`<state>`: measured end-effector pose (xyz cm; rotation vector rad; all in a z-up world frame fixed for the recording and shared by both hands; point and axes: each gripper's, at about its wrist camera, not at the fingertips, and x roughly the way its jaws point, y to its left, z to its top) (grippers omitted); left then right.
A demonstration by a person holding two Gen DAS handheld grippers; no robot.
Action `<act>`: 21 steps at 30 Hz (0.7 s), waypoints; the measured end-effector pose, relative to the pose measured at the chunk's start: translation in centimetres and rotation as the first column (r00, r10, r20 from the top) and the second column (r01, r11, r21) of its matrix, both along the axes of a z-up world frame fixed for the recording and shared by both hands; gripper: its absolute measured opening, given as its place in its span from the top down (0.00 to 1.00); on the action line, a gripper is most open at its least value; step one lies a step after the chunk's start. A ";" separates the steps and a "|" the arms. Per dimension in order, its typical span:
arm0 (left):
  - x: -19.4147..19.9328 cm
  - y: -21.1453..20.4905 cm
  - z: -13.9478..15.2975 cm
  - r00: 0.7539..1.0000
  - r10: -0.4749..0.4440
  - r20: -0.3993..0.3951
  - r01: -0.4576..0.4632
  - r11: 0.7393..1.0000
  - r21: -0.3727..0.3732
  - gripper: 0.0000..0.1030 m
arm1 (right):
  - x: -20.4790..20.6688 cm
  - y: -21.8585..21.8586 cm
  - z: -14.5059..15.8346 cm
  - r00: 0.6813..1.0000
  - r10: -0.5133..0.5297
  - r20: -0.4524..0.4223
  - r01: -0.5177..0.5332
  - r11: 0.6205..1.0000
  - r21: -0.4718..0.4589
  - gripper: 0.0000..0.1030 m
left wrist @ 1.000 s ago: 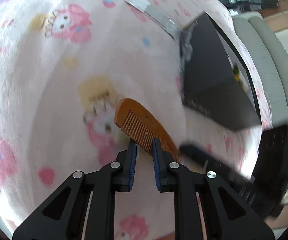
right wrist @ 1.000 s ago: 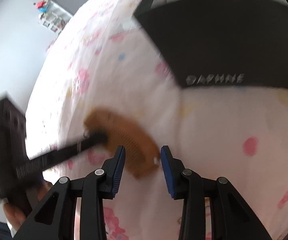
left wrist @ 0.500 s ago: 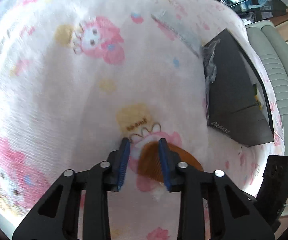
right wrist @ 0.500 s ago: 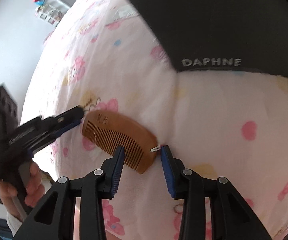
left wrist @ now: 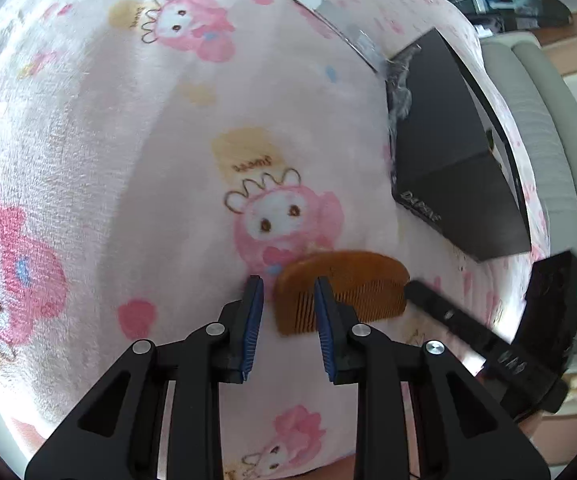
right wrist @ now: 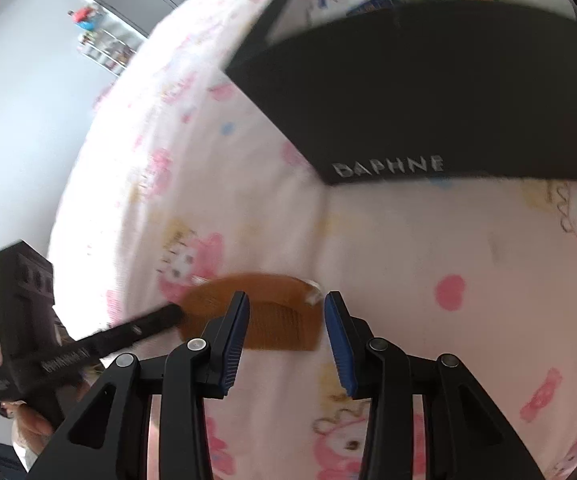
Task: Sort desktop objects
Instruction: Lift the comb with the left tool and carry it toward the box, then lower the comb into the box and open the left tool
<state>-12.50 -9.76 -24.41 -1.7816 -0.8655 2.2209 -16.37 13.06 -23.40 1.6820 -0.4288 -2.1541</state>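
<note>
- Both claws are down at the brown wooden half-moon comb (left wrist: 340, 292), which lies flat on the pink cartoon-print fleece cloth (left wrist: 128, 120) covering the worktop, teeth towards the cameras.
- Left claw (left wrist: 288, 312): jaws parted, holding nothing. In its own view the right finger overlaps the comb's left end and the left finger sits on cloth just beside it. Touching or hovering? I cannot tell.
- Right claw (right wrist: 284, 320): jaws also apart, empty. The comb's right-hand part shows between its blue pads, though the comb is blurred here, so contact is unclear. A small pale bit at the comb's corner is too smeared to name.
- Progress, as I read it: the comb is not yet sorted. It sits out on the cloth, well apart from the box, with no grip closed on it. A clean pick and a carry to the box look like what is left.
- The container: a black cardboard box with "DAPHNE" lettering (right wrist: 428, 92), open at the top, standing beyond the comb.
- Inside it: a white-and-blue packet, something green and something yellow. That suggests some sorting is already done.
- One straggler: a flat silvery-grey strip (left wrist: 336, 24) lies on the cloth beyond the box's far corner.
</note>
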 end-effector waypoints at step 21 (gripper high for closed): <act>-4.4 7.3 11.4 0.962 -0.154 -0.224 0.154 0.988 -0.014 0.70 | -0.1 5.8 11.6 0.958 -0.048 -0.284 0.051 0.999 0.003 0.67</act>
